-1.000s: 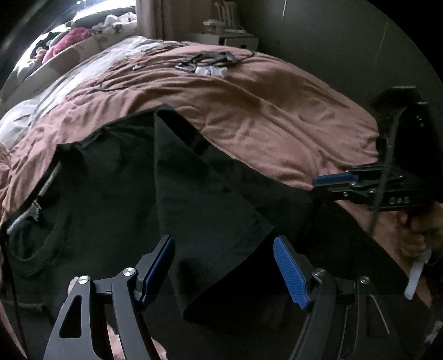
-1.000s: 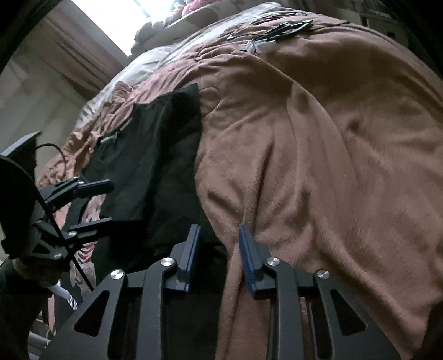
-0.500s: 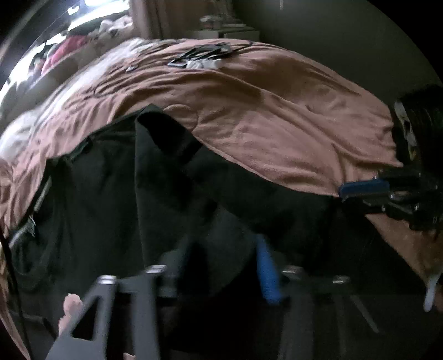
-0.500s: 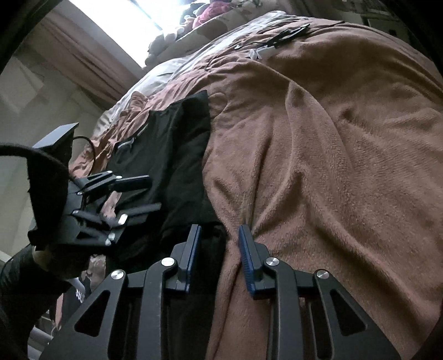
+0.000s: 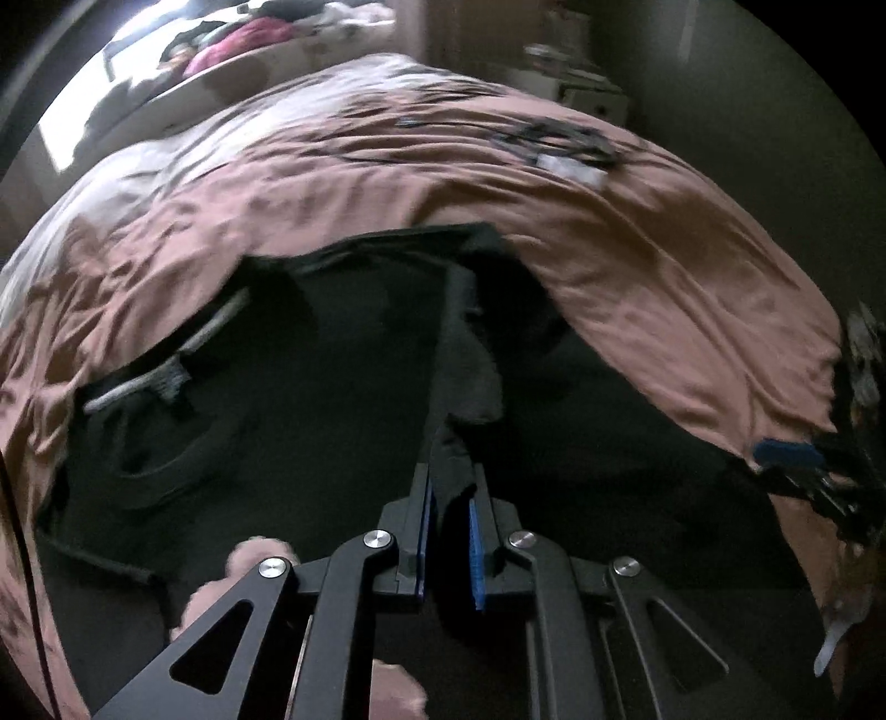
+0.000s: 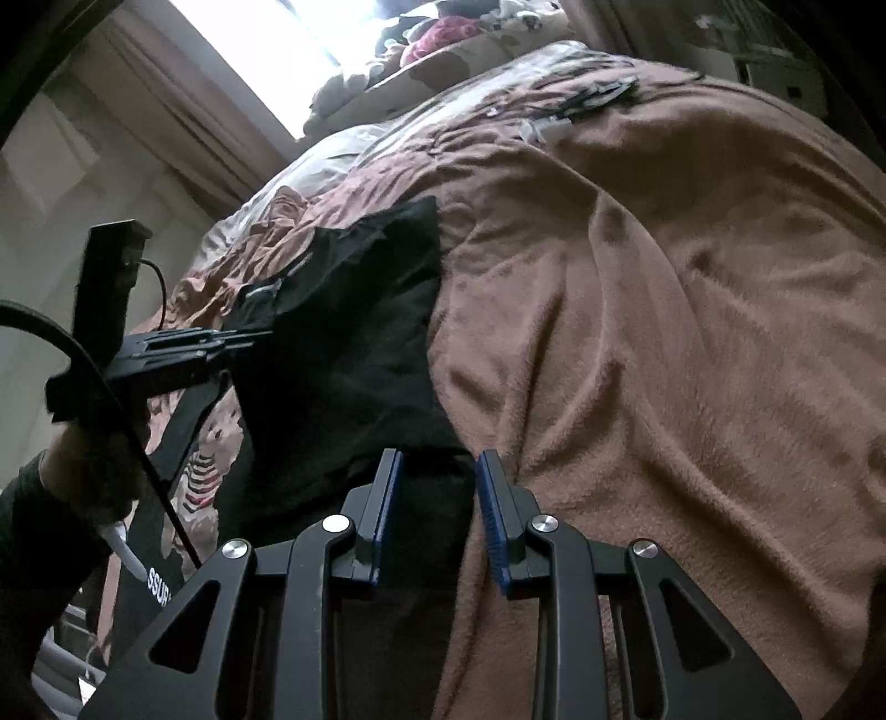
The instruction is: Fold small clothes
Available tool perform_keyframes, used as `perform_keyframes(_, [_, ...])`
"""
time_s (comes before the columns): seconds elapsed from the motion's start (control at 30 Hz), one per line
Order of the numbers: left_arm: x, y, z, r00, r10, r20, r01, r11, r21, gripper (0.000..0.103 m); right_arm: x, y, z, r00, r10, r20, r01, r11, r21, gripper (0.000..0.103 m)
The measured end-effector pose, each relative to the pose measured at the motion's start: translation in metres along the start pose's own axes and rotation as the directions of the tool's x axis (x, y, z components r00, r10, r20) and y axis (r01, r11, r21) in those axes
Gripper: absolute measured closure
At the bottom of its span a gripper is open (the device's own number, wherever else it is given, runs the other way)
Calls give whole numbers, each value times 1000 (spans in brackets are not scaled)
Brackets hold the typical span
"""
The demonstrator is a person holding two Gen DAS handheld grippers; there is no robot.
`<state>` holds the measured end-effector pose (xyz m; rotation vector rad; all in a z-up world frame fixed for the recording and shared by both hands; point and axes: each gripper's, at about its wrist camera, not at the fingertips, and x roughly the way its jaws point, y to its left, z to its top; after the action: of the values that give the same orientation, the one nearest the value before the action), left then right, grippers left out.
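A black shirt (image 5: pixel 304 387) lies spread on the pink-brown blanket (image 5: pixel 637 249), its grey-lined collar at the left. A ridge of its cloth rises into my left gripper (image 5: pixel 451 476), whose jaws are closing with the fabric pinched between the blue pads. From the right wrist view the same shirt (image 6: pixel 354 332) lies left of the blanket (image 6: pixel 664 332), and the left gripper (image 6: pixel 249 338) meets it from the left. The right gripper (image 6: pixel 437 459) has the shirt's near edge between its jaws. It shows as the right gripper (image 5: pixel 775 459) at the shirt's right border.
A tangle of black cables with a white piece (image 5: pixel 554 141) lies at the far side of the bed. Piled clothes (image 5: pixel 238 39) sit by the bright window. A white cabinet (image 5: pixel 587 94) stands behind the bed. The person's printed shirt (image 6: pixel 210 459) hangs at lower left.
The left gripper's jaws went from wide apart to nearly together on a fold of the black shirt, and it shifted and lifted the cloth. The right gripper barely moved.
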<state>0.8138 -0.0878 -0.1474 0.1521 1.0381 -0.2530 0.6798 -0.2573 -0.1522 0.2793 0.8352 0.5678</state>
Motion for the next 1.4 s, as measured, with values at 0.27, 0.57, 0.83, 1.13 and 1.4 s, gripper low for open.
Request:
perform_keyframes(0.27, [2, 48, -4, 997, 78, -11, -79, 986, -147, 87, 3, 8, -1, 1000, -16, -9, 15, 999, -38, 78])
perform_keyframes(0.57, [7, 61, -8, 999, 41, 12, -38, 985, -168, 46, 2, 18, 1, 1000, -17, 14, 19, 995, -94, 78])
perform_keyframes(0.83, [42, 86, -12, 999, -4, -42, -6, 973, -233, 96, 0, 15, 2, 999, -24, 29, 27, 995, -99, 78])
perform_keyframes(1.13, [1, 121, -35, 999, 1, -41, -16, 936, -351, 96, -2, 15, 13, 996, -86, -1, 85, 994, -71, 78])
perform_keyframes(1.4, [-101, 147, -70, 1000, -13, -5, 10, 922, -388, 92, -52, 53, 18, 986, -168, -14, 167, 983, -72, 78])
